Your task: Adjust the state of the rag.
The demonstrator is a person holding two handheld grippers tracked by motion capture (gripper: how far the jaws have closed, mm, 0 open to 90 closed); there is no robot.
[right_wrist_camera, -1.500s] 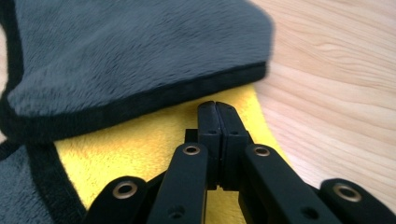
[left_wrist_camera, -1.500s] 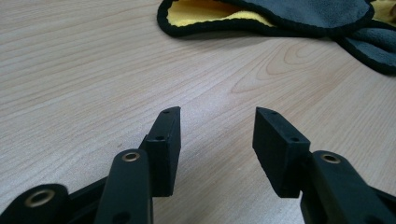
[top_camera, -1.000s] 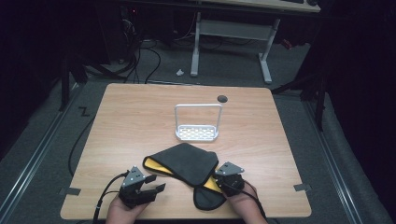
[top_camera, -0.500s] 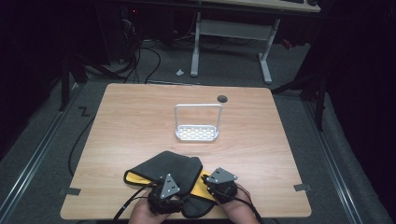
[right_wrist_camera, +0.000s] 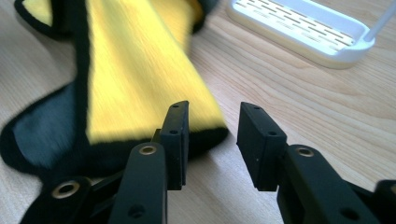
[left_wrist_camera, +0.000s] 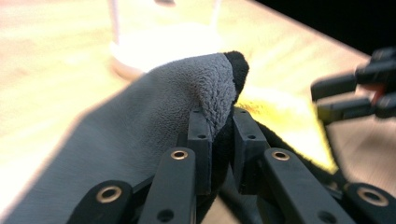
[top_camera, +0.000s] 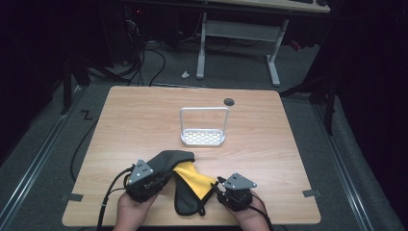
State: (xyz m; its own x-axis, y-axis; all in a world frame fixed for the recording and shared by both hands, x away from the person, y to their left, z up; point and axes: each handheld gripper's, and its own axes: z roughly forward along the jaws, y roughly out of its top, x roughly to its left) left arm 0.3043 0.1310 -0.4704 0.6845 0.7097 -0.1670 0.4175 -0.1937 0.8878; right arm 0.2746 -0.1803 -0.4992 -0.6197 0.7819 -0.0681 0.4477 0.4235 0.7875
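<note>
Cloth (top_camera: 185,185) on table (top_camera: 144,115), white rack (top_camera: 203,137) well beyond it

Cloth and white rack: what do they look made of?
Cloth: soft napped fabric, likely microfibre; fuzzy grey pile, yellow reverse, black edging. Matte.
Rack: probably plastic base, smooth white with moulded slots; its thin looped handle could be metal or plastic, hard to tell.

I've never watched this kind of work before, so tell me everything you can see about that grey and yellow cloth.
The cloth is soft and fuzzy, dark grey on one face, bright yellow on the other, with a black edge. It lies crumpled on the wooden table near its front edge, partly folded over. The left gripper pinches a raised grey fold; the right gripper has just opened beside its yellow corner.
</note>
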